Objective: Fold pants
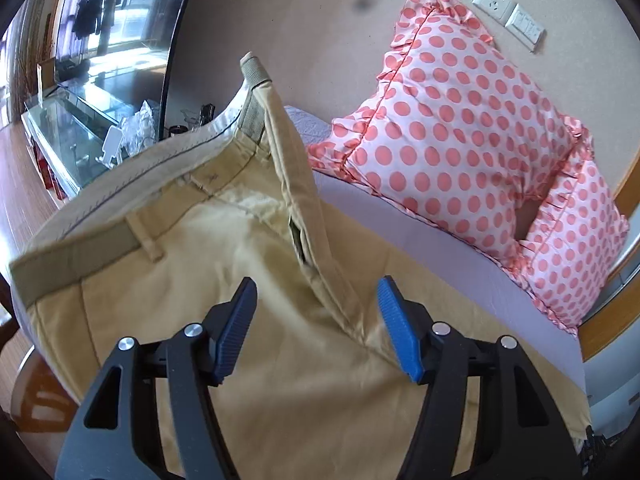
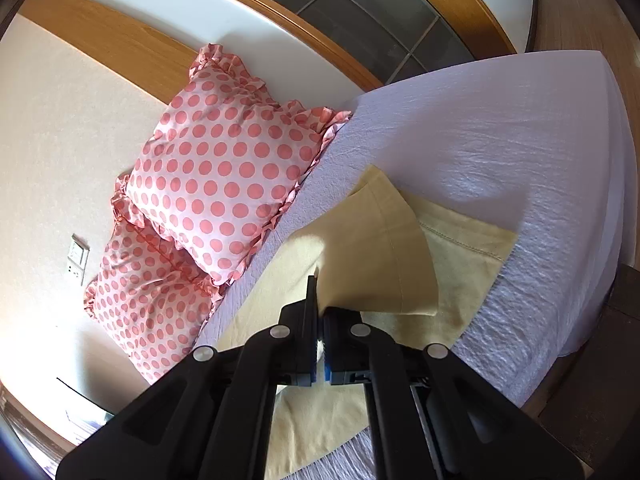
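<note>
The khaki pants (image 1: 192,264) lie on the lilac bed with the waistband toward the left edge and the open fly standing up as a ridge. My left gripper (image 1: 318,312) is open, its blue pads either side of the fly ridge just above the fabric, holding nothing. In the right wrist view the leg end of the pants (image 2: 380,248) is lifted off the bed, with the other leg flat beneath it. My right gripper (image 2: 320,312) is shut on the lifted pant leg near its hem.
Two pink polka-dot pillows (image 1: 460,136) lean against the wall at the head of the bed; they also show in the right wrist view (image 2: 216,176). The lilac sheet (image 2: 500,152) spreads to the right. A glass table (image 1: 72,120) stands beyond the bed's left edge.
</note>
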Tool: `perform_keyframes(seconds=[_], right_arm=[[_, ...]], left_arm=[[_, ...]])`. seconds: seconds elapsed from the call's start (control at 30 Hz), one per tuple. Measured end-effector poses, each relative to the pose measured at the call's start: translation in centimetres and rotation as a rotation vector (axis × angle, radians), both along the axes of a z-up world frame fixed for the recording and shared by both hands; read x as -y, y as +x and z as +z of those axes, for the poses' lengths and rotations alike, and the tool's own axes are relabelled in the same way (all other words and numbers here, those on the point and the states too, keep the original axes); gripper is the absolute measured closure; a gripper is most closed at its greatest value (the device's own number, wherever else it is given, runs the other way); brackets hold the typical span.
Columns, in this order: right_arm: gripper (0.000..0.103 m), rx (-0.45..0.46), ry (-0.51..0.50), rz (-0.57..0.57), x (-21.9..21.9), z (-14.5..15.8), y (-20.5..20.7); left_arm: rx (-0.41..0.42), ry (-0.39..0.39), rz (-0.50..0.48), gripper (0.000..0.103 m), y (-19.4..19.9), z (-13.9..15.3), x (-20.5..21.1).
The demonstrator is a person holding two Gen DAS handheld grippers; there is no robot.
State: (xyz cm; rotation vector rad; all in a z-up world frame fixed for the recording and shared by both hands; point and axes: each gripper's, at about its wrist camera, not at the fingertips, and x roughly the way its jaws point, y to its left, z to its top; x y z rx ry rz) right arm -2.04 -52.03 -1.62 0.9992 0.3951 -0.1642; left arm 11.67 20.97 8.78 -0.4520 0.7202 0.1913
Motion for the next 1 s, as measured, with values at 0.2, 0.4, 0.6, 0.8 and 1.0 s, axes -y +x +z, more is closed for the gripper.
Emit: perform_keyframes(seconds=[0.2,0.4,0.6,0.8,1.0], right_arm=[[0.101,-0.023,0.018,-0.013,0.1,-0.8,0.2],[0.101,-0.017,0.04,-0.014,0.4,-1.0,0.6],[0.101,0.036,0.0,-0.021,1.1,1.3,-0.2],[0.101,-0.026,0.058,-0.059,2.3,-0.7,-1.4],[0.101,-0.095,0.066,-0.073,2.1,-2.2,-1.4]], left_arm=[[-0.156,0.114,0.14,0.043,9.4,-0.7,-3.0],[-0.104,0.016,0.12,0.097,8.1,-0.7,-5.5],[0.02,0.032,0.061,0.097,-4.0,2.4,-5.0],[-0.063,-0.033,0.102,0.096,-10.9,-2.6,-7.2],[-0.081,-0.123,0.106,0.09,-11.8,-6.1,-8.8]])
